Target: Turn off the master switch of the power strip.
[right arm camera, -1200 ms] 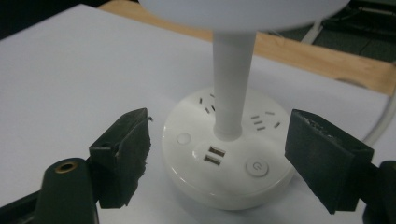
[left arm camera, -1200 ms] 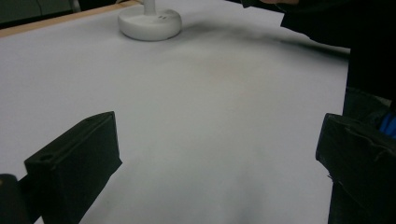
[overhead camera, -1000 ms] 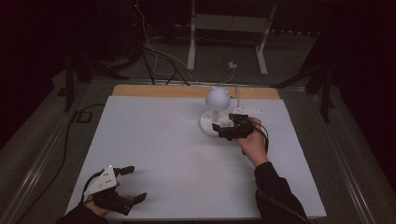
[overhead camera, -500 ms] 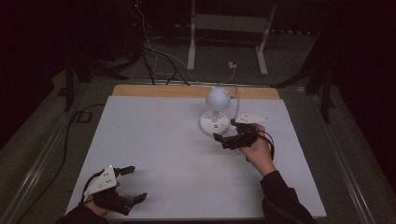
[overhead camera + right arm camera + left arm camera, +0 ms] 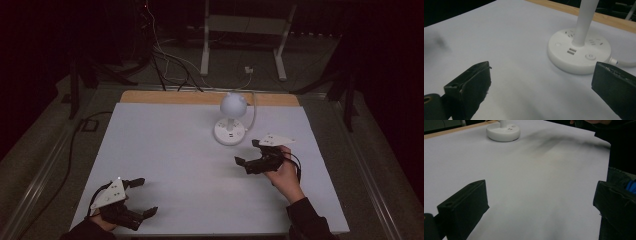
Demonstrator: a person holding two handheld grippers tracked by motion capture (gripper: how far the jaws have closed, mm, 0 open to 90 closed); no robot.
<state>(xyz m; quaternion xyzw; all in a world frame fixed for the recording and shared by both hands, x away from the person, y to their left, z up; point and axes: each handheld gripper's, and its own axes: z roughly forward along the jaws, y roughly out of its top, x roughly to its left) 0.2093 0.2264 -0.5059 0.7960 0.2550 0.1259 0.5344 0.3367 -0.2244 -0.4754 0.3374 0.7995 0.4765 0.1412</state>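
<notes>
A white desk lamp point(image 5: 231, 120) with a round head and a disc base point(image 5: 579, 51) stands at the back middle of the white table point(image 5: 165, 150). My right gripper point(image 5: 247, 152) is open, held just in front and to the right of the lamp base, with nothing between its jaws point(image 5: 541, 85). Near the table's front left corner my left gripper point(image 5: 144, 197) is open and holds nothing point(image 5: 541, 205). The lamp base point(image 5: 503, 131) lies far ahead in the left gripper view.
A white cable point(image 5: 252, 107) arcs from the lamp base toward the back edge. A wooden strip point(image 5: 165, 97) runs along the table's far side. Behind it, on the dark floor, lie cables and a white stand point(image 5: 242, 30).
My right gripper has drawn back from the lamp base toward the front and lower, away from the lamp. The left gripper has stayed where it was.
</notes>
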